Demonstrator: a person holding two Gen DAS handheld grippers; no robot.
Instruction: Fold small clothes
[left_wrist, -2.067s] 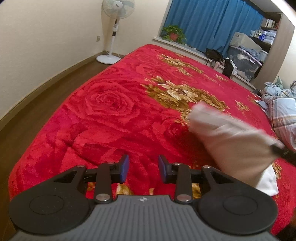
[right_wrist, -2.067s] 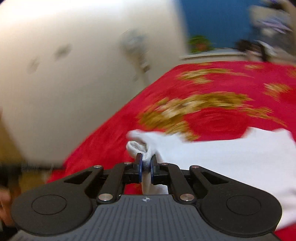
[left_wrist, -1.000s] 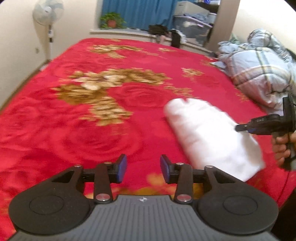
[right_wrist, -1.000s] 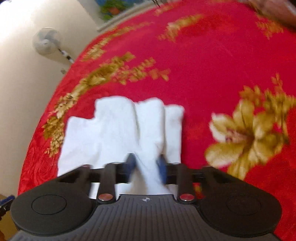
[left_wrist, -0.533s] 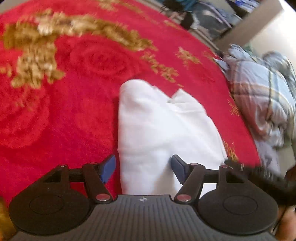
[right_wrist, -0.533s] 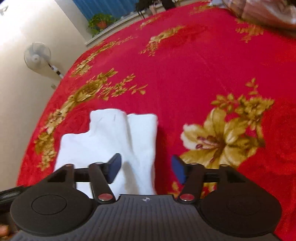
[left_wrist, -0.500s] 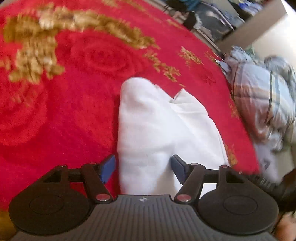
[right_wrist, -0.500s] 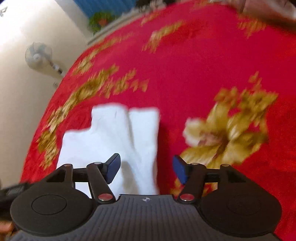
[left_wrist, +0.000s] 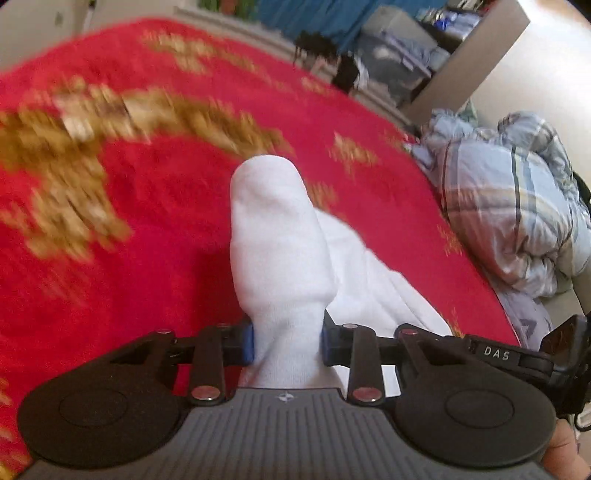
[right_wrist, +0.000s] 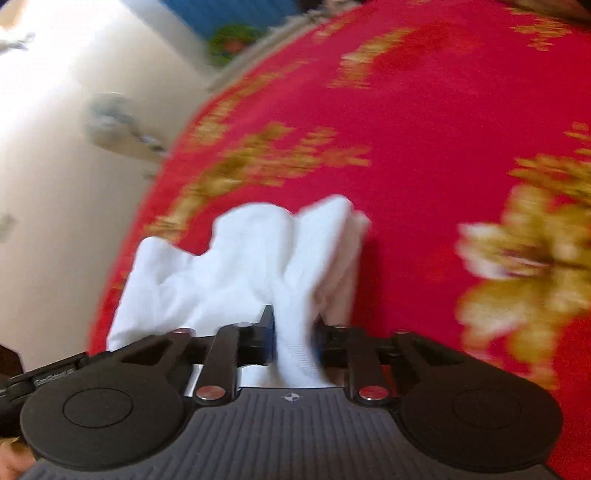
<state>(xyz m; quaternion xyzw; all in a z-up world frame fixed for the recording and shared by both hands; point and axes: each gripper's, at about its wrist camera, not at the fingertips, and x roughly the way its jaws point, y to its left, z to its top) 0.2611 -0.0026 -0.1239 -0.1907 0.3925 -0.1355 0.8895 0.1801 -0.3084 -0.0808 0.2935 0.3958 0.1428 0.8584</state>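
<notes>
On the red blanket (left_wrist: 155, 229), a white garment (left_wrist: 280, 258), partly folded, near edge bunched and lifted. Half a second back, both tools gaping either side of flat cloth; now closing on it. Left gripper (left_wrist: 287, 340) narrowed to a moderate gap, pads pressing a thick fold. Right gripper (right_wrist: 293, 339) tighter, pinching a thinner ridge of the same garment (right_wrist: 236, 266). Probably gripped at both near corners, so ready for carrying the next fold over.
</notes>
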